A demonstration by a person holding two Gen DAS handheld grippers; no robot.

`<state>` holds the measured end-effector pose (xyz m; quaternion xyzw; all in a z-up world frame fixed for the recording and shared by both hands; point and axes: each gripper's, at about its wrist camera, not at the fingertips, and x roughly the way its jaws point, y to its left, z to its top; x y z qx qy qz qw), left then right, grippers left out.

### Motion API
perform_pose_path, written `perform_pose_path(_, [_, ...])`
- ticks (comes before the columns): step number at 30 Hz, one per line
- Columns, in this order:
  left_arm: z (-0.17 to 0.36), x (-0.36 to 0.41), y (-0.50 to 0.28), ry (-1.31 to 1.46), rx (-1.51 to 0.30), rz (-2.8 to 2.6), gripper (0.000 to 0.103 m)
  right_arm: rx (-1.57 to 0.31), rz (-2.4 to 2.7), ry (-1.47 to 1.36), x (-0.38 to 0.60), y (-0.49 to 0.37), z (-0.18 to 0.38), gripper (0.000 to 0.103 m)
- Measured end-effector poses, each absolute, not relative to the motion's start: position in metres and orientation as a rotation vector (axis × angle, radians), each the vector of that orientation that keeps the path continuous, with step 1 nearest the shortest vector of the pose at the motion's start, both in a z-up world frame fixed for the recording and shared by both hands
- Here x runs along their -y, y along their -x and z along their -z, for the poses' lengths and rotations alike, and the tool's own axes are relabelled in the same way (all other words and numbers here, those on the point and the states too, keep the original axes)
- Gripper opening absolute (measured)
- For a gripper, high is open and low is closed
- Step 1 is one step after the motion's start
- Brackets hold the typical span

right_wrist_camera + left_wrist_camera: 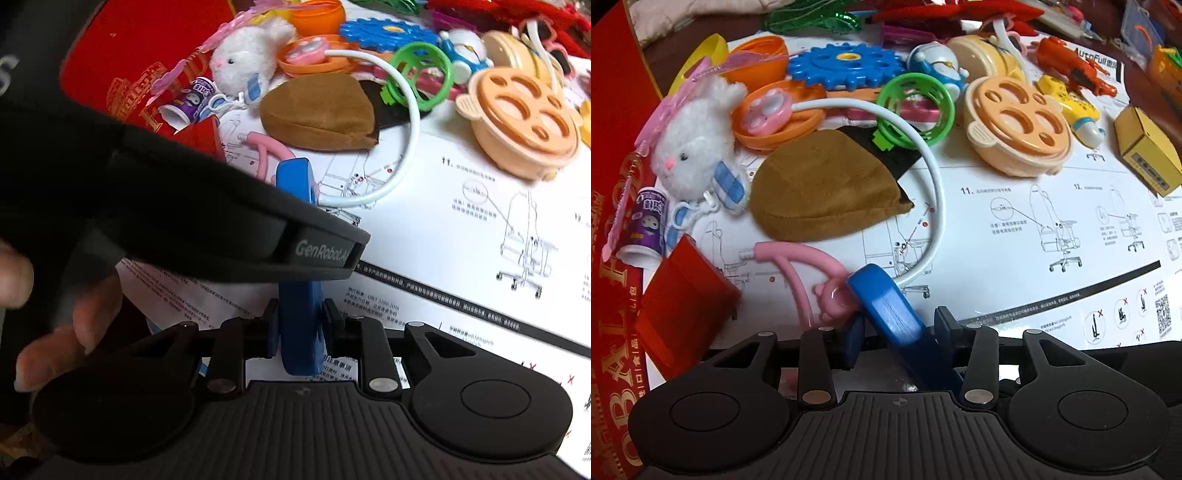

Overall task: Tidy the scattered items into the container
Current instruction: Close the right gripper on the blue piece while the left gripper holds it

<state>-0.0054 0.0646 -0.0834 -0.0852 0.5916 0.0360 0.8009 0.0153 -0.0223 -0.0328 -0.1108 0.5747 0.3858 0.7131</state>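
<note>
A blue plastic piece [892, 314] sits between the jaws of my left gripper [897, 332], tilted up to the left. In the right wrist view the same blue piece [299, 332] stands upright between the jaws of my right gripper [299, 325]. Both grippers appear shut on it. The left gripper's black body [221, 229] crosses the right wrist view over the blue piece. A red box [613, 184] lies at the left; it also shows in the right wrist view [129, 55]. A brown pouch [823, 192], white plush rabbit [698, 136] and pink tube [798, 258] lie ahead.
Toys crowd the far side of a printed instruction sheet [1015, 229]: a peach lid with holes [1019, 125], a green ring [916, 107], a blue gear [846, 66], orange shells [764, 59], a yellow box [1148, 147]. A white cable [934, 177] curves past the pouch. A hand [74, 332] holds the left gripper.
</note>
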Motion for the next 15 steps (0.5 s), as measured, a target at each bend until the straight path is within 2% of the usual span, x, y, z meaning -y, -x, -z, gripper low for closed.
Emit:
perform_pose_path(4, [0.082, -0.0604, 0.0095, 0.158, -1.26, -0.073, 0.038, -1.285, -0.847, 0.221, 0.0249, -0.0166, 0.0355, 0.032])
perform_pose_path(15, [0.0859, -0.0563, 0.0069, 0.122, -1.254, -0.075, 0.042, -1.286, -0.833, 0.23, 0.0219, -0.0182, 0.0382, 0.032])
